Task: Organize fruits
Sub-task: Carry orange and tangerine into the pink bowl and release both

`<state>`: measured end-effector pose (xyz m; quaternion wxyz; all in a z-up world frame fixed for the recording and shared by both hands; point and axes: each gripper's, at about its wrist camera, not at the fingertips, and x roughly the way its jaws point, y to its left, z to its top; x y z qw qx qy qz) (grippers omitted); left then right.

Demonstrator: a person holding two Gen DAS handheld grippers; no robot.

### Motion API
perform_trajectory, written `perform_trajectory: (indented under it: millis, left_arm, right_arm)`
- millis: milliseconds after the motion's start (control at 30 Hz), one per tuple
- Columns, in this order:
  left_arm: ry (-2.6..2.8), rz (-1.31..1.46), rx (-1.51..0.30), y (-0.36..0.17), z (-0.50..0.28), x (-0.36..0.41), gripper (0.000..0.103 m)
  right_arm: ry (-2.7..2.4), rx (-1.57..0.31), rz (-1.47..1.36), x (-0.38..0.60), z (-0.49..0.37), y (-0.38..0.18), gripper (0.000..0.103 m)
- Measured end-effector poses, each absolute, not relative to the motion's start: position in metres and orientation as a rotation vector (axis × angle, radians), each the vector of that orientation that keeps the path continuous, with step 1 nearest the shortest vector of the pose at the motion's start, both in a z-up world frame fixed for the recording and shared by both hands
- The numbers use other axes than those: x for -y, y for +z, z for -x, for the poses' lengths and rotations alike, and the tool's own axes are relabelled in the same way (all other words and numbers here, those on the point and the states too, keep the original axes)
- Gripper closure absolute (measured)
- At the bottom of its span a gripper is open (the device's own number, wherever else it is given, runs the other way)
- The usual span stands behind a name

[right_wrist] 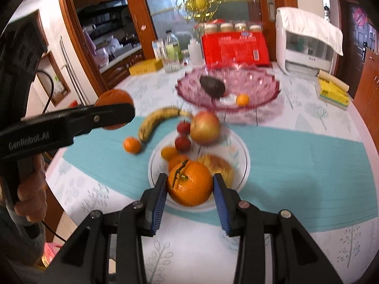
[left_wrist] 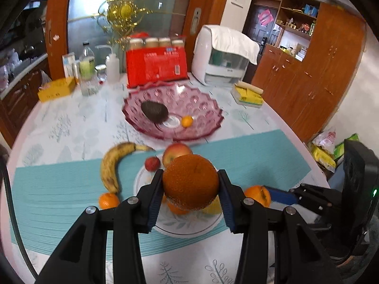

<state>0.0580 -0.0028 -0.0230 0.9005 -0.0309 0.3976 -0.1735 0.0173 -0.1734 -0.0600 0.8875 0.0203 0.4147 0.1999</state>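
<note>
My left gripper (left_wrist: 191, 185) is shut on a rough brown-orange fruit (left_wrist: 191, 182) and holds it above the white plate (left_wrist: 189, 227); it also shows in the right wrist view (right_wrist: 113, 111). My right gripper (right_wrist: 189, 187) is shut on a stemmed orange (right_wrist: 189, 184) over the plate's (right_wrist: 244, 165) near rim. The pink glass bowl (left_wrist: 203, 108) behind holds an avocado (left_wrist: 154, 114) and a small tangerine (left_wrist: 187, 121). An apple (right_wrist: 205, 127), strawberries (right_wrist: 182, 143), small oranges and a yellow fruit (right_wrist: 218, 165) lie on the plate. A banana (left_wrist: 110, 165) and a tangerine (left_wrist: 108, 200) lie on the teal mat (left_wrist: 59, 201).
At the table's back stand a red box (left_wrist: 156, 65) with jars, bottles (left_wrist: 88, 68), a yellow box (left_wrist: 56, 88), a white appliance (left_wrist: 222, 56) and yellow packets (left_wrist: 248, 94). Wooden cabinets (left_wrist: 315, 75) stand to the right.
</note>
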Motion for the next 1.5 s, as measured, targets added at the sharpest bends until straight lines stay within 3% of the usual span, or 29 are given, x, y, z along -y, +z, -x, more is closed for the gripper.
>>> perform_trajectory:
  millis: [400,967,1267,1500]
  left_arm:
    - [-0.279,0.023,-0.796,0.041,-0.078,0.008,0.060]
    - [-0.202,-0.095,-0.859,0.072,-0.178,0.029,0.060]
    - [-0.202,-0.136,-0.901,0.051,-0.232,0.036,0.060]
    - [-0.219,-0.139,-1.018,-0.012,-0.279,0.039,0.060]
  right_arm:
    - [0.386,-0.785,-0.058,0.184,-0.056,0.002,0.064]
    - [0.283,-0.771,-0.078,0.195,-0.163,0.072,0.064]
    - [0.231,-0.840,-0.114,0.191,-0.224,0.057,0.064]
    - [0.173,-0.957,-0.125,0.185,-0.266,-0.002,0.064]
